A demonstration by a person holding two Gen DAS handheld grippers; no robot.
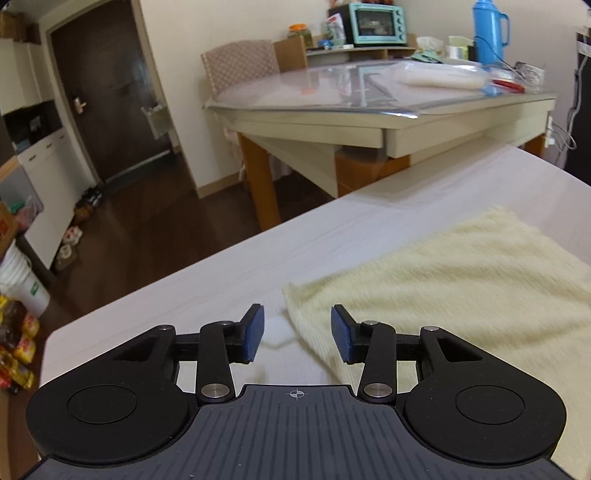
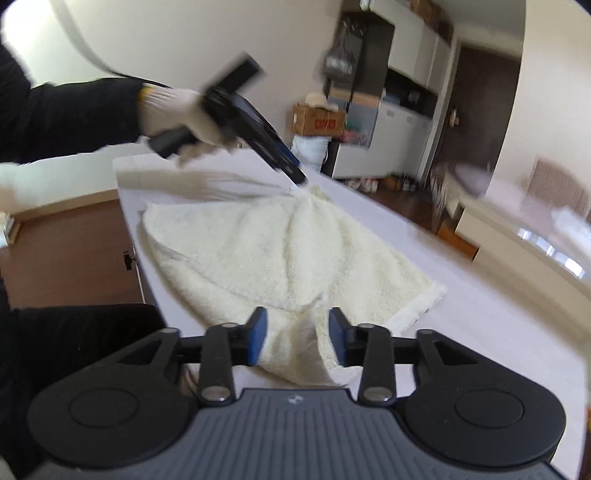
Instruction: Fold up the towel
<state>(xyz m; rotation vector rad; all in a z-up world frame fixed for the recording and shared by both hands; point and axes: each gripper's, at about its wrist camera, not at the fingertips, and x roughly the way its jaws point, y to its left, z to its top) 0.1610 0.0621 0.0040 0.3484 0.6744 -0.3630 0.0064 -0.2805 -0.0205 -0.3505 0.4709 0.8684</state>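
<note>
1. While the pale yellow towel [image 2: 288, 251] lay rumpled and partly doubled over on the white table [image 2: 461, 325], one near fold of it rose up between the fingers of the right gripper [image 2: 297, 338].
2. That gripper's jaws stood wide apart, the blue pads [image 2: 258, 334] on either side of the fold without pinching it.
3. The left gripper [image 1: 297, 332] was also spread wide and held nothing; the towel's corner [image 1: 295, 295] lay just beyond its right pad, on bare tabletop.
4. From the right wrist view, the left gripper appeared blurred over the towel's far corner, gripped by a white-gloved left hand [image 2: 177, 114].
5. Beyond stood a glass-topped table [image 1: 369, 110] carrying a blue thermos [image 1: 489, 31] and a teal toaster oven [image 1: 376, 22].
6. A dark door [image 1: 107, 92] closed off the room's far end.
</note>
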